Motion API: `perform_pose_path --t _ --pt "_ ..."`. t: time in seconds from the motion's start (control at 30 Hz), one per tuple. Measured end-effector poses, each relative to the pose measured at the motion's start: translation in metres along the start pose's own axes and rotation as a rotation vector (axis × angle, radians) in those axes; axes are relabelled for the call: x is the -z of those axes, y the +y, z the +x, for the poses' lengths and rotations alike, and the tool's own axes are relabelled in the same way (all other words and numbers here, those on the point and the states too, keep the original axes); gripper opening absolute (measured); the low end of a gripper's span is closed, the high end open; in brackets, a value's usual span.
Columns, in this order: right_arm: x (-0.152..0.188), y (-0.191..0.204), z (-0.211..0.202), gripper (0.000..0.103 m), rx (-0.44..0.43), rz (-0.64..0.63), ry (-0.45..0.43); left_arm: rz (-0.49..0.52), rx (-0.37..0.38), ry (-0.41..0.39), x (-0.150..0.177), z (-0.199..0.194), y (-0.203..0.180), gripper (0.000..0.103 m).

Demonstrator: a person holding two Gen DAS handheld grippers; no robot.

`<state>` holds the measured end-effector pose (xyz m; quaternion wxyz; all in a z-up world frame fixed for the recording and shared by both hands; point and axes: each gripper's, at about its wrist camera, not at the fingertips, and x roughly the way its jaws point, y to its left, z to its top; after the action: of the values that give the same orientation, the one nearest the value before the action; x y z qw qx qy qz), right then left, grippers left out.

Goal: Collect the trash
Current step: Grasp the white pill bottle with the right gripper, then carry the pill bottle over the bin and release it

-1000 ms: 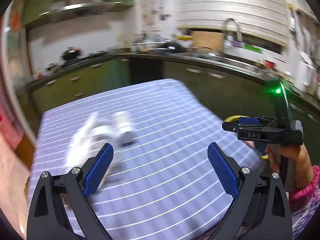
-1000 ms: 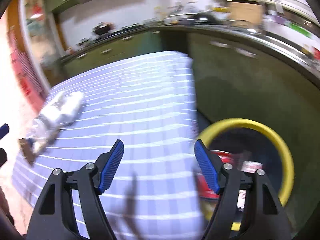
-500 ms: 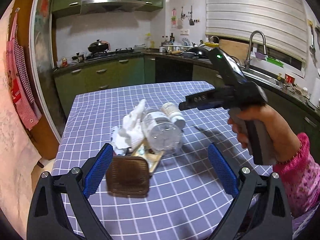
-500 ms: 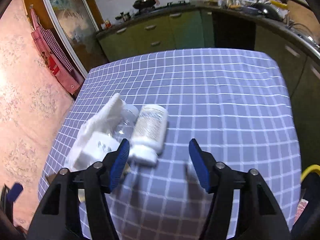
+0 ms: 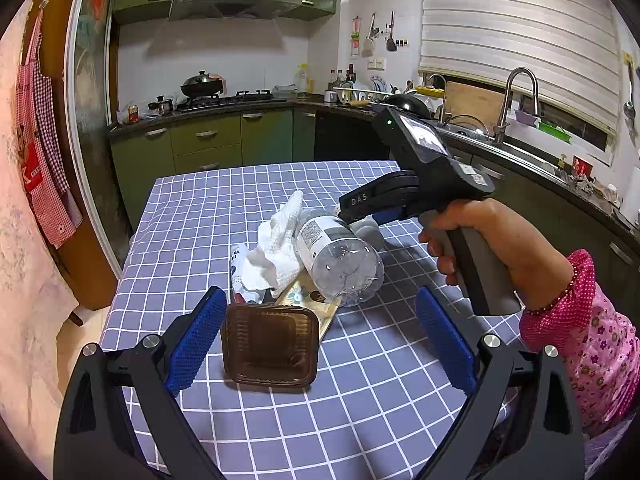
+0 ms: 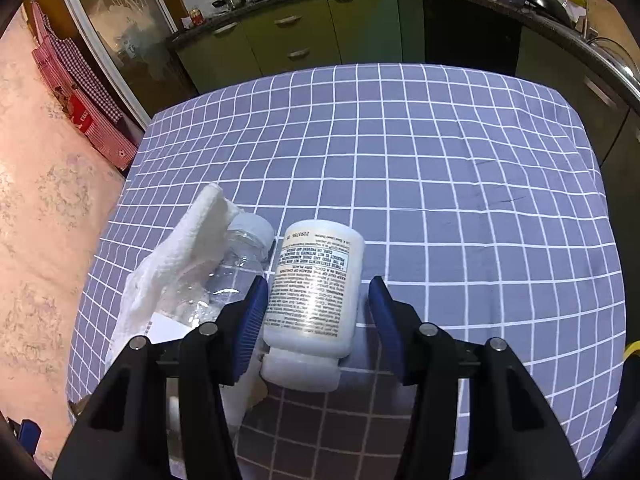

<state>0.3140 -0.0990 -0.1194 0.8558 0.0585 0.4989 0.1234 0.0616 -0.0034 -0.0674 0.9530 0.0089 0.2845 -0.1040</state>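
Jaws of the right gripper part-open around the white pill bottle.

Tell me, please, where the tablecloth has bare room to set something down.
The checked tablecloth is bare beyond and right of the white pill bottle, out to the far edge. The left side is crowded: clear plastic bottle, crumpled paper towel, brown plastic tray.

Glossy white plastic pill bottle, clear plastic bottle, rough paper towel, checked cloth tablecloth.
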Motion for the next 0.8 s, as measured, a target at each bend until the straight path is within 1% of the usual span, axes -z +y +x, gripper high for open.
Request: perform_pose_path --t 0.17,0.2,0.27,0.33,0.47,0.6,0.8 --pt "-0.001 0.002 0.014 0.048 0.009 -0.005 0.015 0.007 0.003 0.002 -0.001 0.000 -0.006 0.094" --pt "-0.001 0.001 0.017 0.045 -0.001 -0.003 0.022 0.008 0.004 0.003 -0.001 0.000 -0.007 0.094" --pt "0.000 0.001 0.020 0.045 -0.016 0.002 0.017 0.012 0.005 0.007 -0.003 0.001 -0.012 0.094" --pt "0.002 -0.001 0.018 0.045 0.008 -0.009 0.004 0.015 0.007 0.009 -0.004 0.002 -0.015 0.094" --pt "0.013 -0.013 0.001 0.045 0.024 -0.021 -0.022 0.023 0.008 0.017 -0.004 0.006 -0.018 0.094" --pt "0.027 -0.028 -0.026 0.045 0.035 -0.018 -0.072 0.024 0.016 0.028 -0.004 0.011 -0.022 0.094" --pt "0.049 -0.046 -0.067 0.045 0.086 -0.033 -0.146 0.042 0.038 0.037 -0.004 0.017 -0.037 0.094"
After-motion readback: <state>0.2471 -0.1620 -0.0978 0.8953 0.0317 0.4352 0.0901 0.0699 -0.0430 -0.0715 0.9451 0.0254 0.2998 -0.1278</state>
